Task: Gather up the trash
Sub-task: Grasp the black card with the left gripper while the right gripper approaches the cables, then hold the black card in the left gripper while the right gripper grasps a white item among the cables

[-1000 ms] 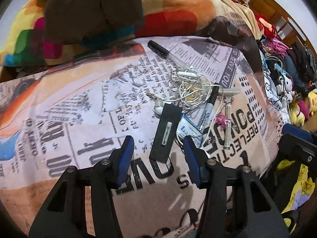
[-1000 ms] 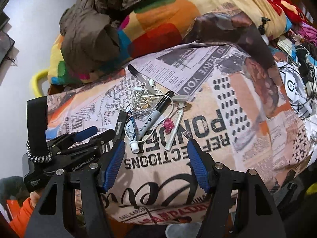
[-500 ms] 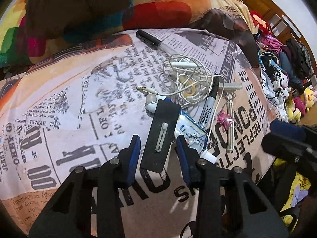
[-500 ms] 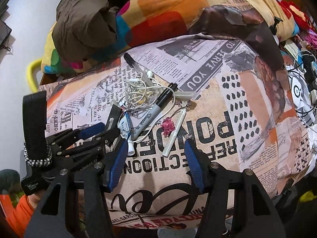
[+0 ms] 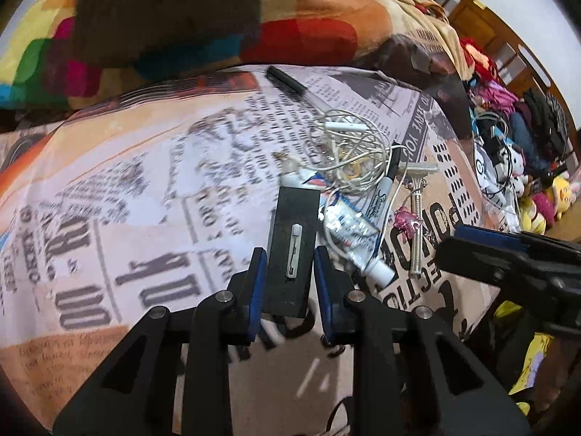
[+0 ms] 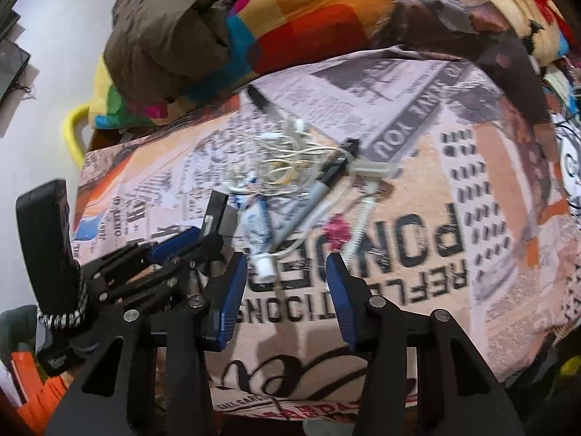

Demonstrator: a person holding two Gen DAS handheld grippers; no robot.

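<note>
A flat black piece with a white clip (image 5: 292,239) lies on the newsprint cloth (image 5: 145,189). My left gripper (image 5: 290,258) straddles it with jaws closing, the blue pads close to its edges but not pressing. To the right lie a small toothpaste tube (image 5: 348,232), a Sharpie marker (image 5: 385,189), tangled white earphones (image 5: 356,152), a razor (image 5: 417,210) and a pink trinket (image 5: 406,219). My right gripper (image 6: 287,279) hovers low with jaws closing, and the toothpaste tube's (image 6: 256,225) white cap sits between the fingers, untouched. The black piece (image 6: 216,210) shows beside the left gripper (image 6: 181,243).
A black pen (image 5: 287,81) lies farther back. A patchwork blanket (image 6: 308,18) and a brown jacket (image 6: 163,36) are heaped behind. Plush toys and cables (image 5: 515,167) crowd the right side. A person's orange sleeve (image 6: 25,392) shows at the lower left. The cloth's front edge (image 6: 308,407) is near.
Both grippers have narrowed their jaws. The left one slid forward until the black piece sits between its pads. The right one sank toward the toothpaste tube.
</note>
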